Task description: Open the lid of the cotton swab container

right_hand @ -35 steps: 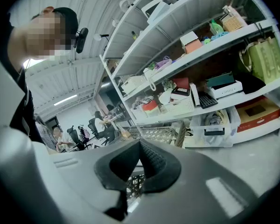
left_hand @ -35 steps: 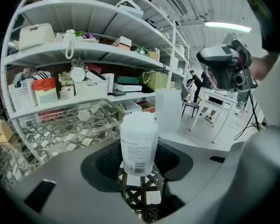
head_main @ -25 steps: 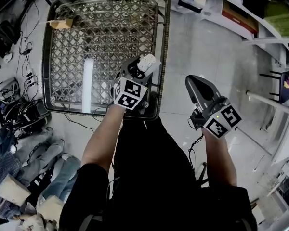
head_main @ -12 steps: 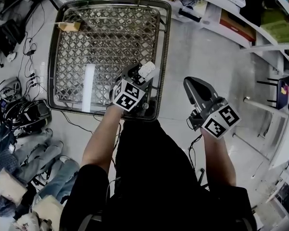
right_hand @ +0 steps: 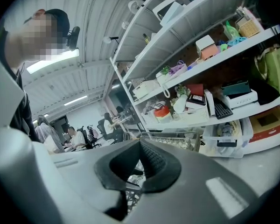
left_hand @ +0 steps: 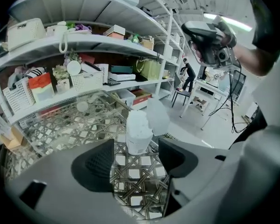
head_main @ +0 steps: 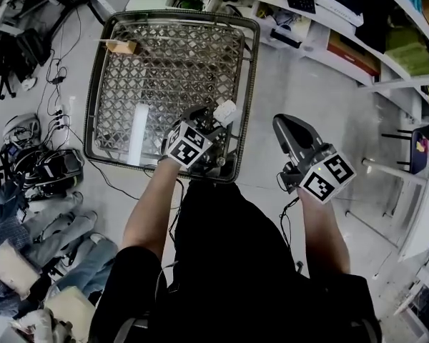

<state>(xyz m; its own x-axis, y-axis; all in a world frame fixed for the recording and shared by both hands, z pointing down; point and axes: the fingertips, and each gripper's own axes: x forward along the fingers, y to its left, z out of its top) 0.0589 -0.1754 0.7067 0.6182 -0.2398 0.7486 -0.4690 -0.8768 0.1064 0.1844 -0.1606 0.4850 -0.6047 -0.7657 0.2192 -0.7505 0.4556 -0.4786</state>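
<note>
The cotton swab container (left_hand: 139,133), clear and packed with white swabs, stands upright on the glass-topped lattice table (left_hand: 56,125) near its front right edge. Its clear lid (left_hand: 157,115) is flipped up to the right. In the head view the container (head_main: 225,111) sits just ahead of my left gripper (head_main: 206,122). The jaws of the left gripper (left_hand: 136,160) are opening; the container stands just past the tips, and the pads do not touch it. My right gripper (head_main: 286,128) hangs over the floor to the right of the table, and the right gripper (right_hand: 141,162) is shut on nothing.
A white strip (head_main: 138,133) and a small brown card (head_main: 121,46) lie on the table, whose metal rim (head_main: 249,84) runs along the right. Shelves (left_hand: 74,78) with baskets and boxes stand behind. Cables and bags (head_main: 36,163) clutter the floor at the left.
The left gripper's jaws have spread away from the container, which stays standing with its lid up. The head view has tilted, so the table sits lower in the picture. The right gripper has hardly moved.
</note>
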